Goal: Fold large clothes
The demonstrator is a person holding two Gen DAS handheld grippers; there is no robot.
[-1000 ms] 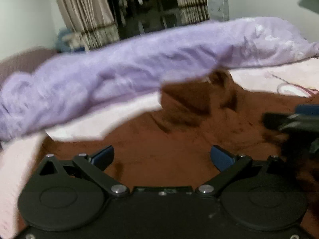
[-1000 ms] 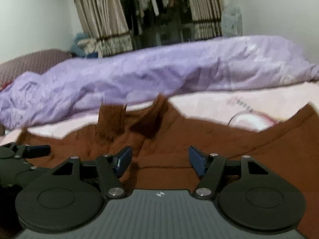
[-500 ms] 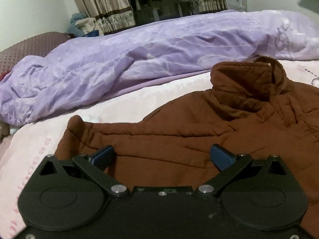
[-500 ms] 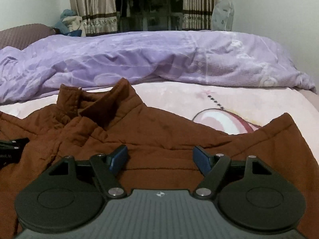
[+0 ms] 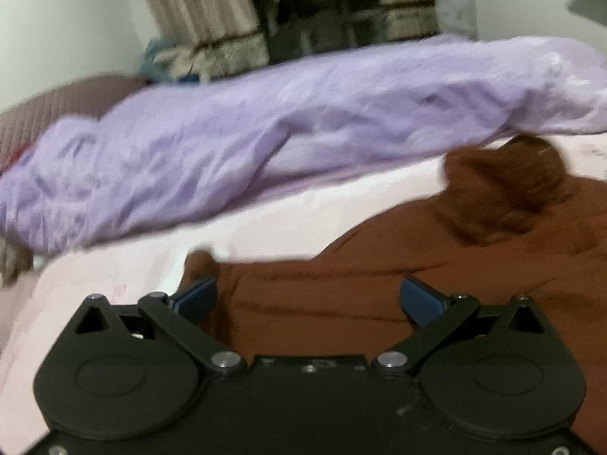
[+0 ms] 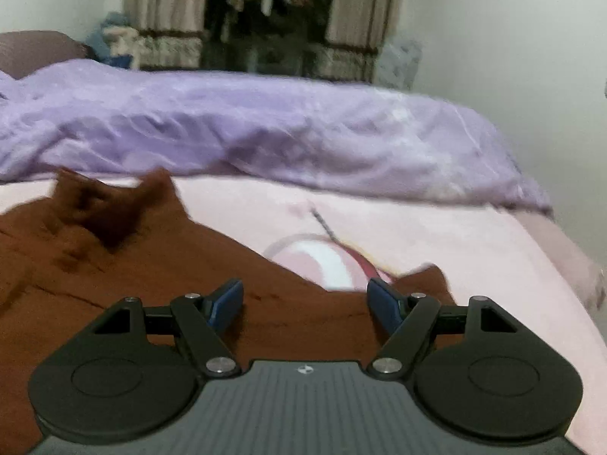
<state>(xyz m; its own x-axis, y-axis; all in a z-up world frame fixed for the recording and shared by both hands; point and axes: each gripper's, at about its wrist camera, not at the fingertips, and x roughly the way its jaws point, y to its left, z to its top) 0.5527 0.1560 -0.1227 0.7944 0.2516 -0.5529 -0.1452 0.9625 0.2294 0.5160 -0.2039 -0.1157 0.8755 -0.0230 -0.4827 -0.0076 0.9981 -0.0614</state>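
Observation:
A brown padded jacket (image 5: pixel 379 284) lies spread on the pink bed sheet (image 5: pixel 265 220), its collar (image 5: pixel 500 189) standing up at the far side. My left gripper (image 5: pixel 309 299) is open and empty, low over the jacket's left sleeve end. In the right wrist view the same jacket (image 6: pixel 151 273) lies flat with its collar (image 6: pixel 110 204) at the left. My right gripper (image 6: pixel 305 305) is open and empty over the jacket's right sleeve, whose end (image 6: pixel 428 276) shows by the right finger.
A crumpled purple duvet (image 5: pixel 265 132) lies along the far side of the bed, also in the right wrist view (image 6: pixel 265 129). Curtains and a dark clothes rack (image 6: pixel 273 15) stand behind. The bed's right edge (image 6: pixel 569 250) is near the wall.
Both grippers have moved outward along the jacket toward the sleeve ends. Both views are blurred by motion. Both grippers stay open.

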